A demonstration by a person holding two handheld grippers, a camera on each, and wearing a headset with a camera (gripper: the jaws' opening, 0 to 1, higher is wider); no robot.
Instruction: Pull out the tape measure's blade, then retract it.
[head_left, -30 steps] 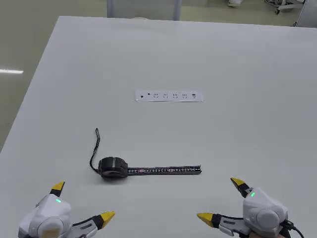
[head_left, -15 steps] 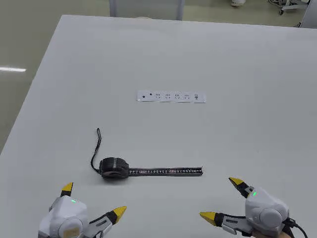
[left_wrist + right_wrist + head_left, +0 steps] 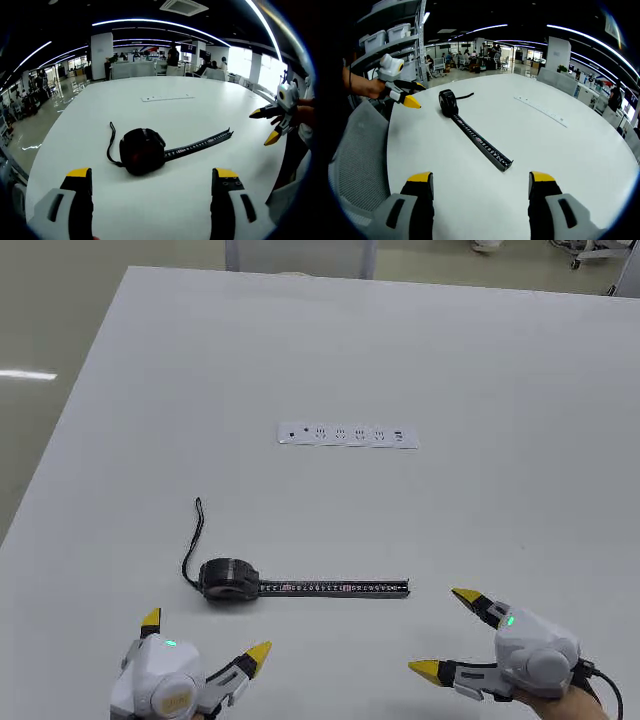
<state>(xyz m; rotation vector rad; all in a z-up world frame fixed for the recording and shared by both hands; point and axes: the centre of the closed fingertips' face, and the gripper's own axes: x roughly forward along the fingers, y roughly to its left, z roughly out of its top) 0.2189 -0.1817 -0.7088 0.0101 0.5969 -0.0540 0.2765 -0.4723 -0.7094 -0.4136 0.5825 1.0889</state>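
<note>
**Head view: both tongs released, tape measure lying on the table with its blade out**

My left tongs [image 3: 205, 635] hang low over the near edge of the table, their yellow-tipped jaws spread wide with nothing between them. My right tongs [image 3: 444, 632] hang on the other side, jaws parted just as wide and also empty.

Just beyond the two pairs lies the black, round-cased tape measure [image 3: 228, 578], flat on the white tabletop [image 3: 300, 360]. The case is nearer my left tongs. In the left gripper view it sits ahead of the jaw tips and roughly centred between them, but apart from both.

Its dark blade with pale markings [image 3: 335, 588] is drawn partly out. It runs straight along the table toward my right side and lies flat on the surface. The hooked end stops ahead of my right tongs, near them but not touching. In the right gripper view the blade slants away from that end toward the case.

A thin black wrist strap [image 3: 192, 535] trails from the far side of the case, away from me, with its loop resting on the table.

Farther back, well apart from the tape measure, a flat white power strip [image 3: 347, 435] lies across the middle of the table, showing a row of sockets.

Behind the table, the left gripper view shows an open office with people [image 3: 172, 52]. The right gripper view shows metal shelving with plastic bins [image 3: 395, 35].
</note>
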